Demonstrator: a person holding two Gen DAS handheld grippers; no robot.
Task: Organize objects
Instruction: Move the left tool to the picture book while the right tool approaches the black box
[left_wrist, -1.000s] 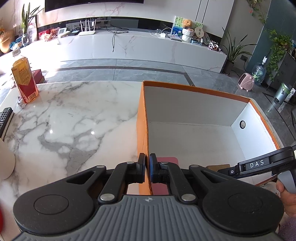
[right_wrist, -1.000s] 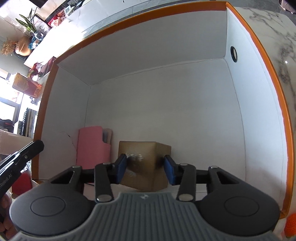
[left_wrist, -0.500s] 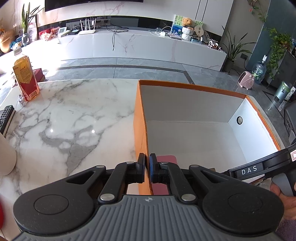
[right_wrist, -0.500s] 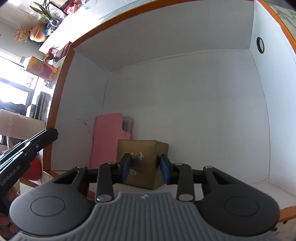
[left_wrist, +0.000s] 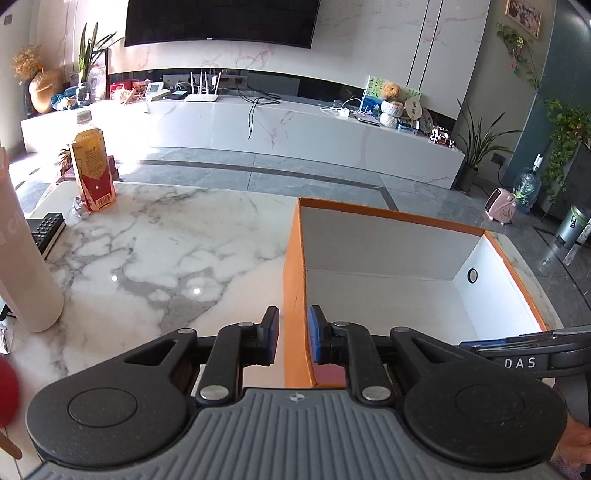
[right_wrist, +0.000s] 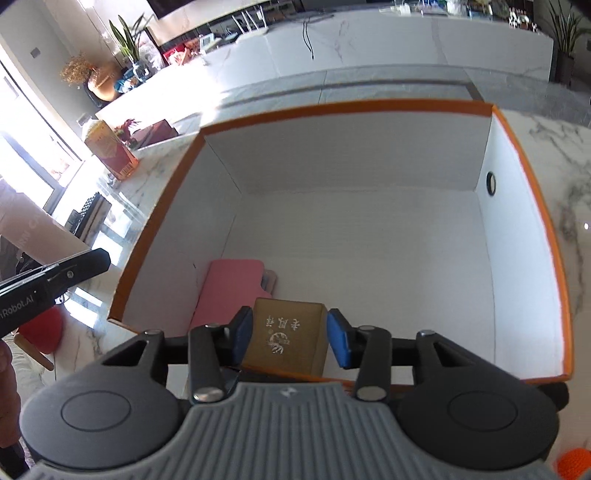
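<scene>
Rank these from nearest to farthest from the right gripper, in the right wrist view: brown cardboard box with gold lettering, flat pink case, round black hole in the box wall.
1. Brown cardboard box with gold lettering: between the opening jaws of the right gripper.
2. Flat pink case: just behind, left.
3. Round black hole: far right wall.

The gold box hides its lower part behind the right gripper, and it covers one end of the pink item. A red object is cut off at the left wrist view's edge. The white cylinder runs out of frame. The bottle label is too small to read.
</scene>
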